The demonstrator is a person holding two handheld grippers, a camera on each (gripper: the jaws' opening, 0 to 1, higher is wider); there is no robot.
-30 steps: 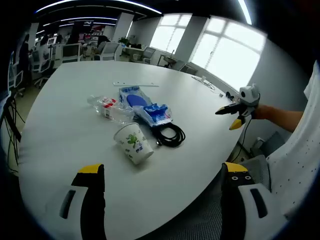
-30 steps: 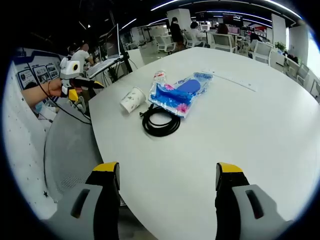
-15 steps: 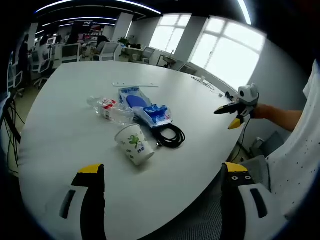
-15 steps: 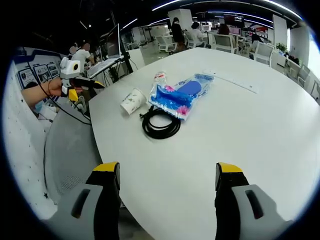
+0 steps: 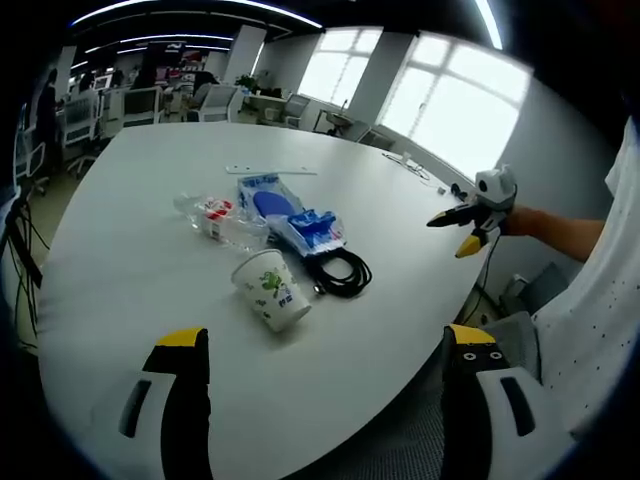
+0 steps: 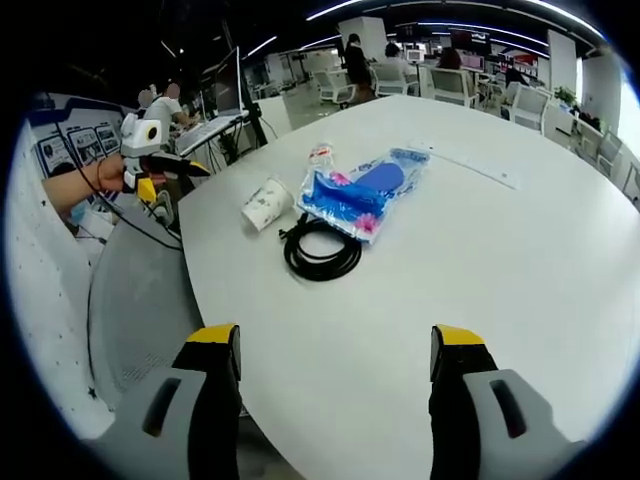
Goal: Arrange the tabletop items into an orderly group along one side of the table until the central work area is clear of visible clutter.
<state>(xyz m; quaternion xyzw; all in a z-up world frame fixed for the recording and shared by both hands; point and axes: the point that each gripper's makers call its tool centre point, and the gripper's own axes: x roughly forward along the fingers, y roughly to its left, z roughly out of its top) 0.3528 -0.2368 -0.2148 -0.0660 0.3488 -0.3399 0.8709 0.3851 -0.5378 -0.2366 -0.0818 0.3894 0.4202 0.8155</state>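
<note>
White table carried a cluster near its edge: paper cup lay on its side, just beside a coiled black cable, a blue plastic package and a clear plastic bottle. Cup contents could not be told. Left gripper and right gripper both hung above the table edge with jaws spread apart, holding nothing.

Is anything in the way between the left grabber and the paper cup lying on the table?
Nothing visible is. Bare white table lies between the open left gripper and the tipped paper cup. The black cable coil sits beside the cup, off that path.
</note>
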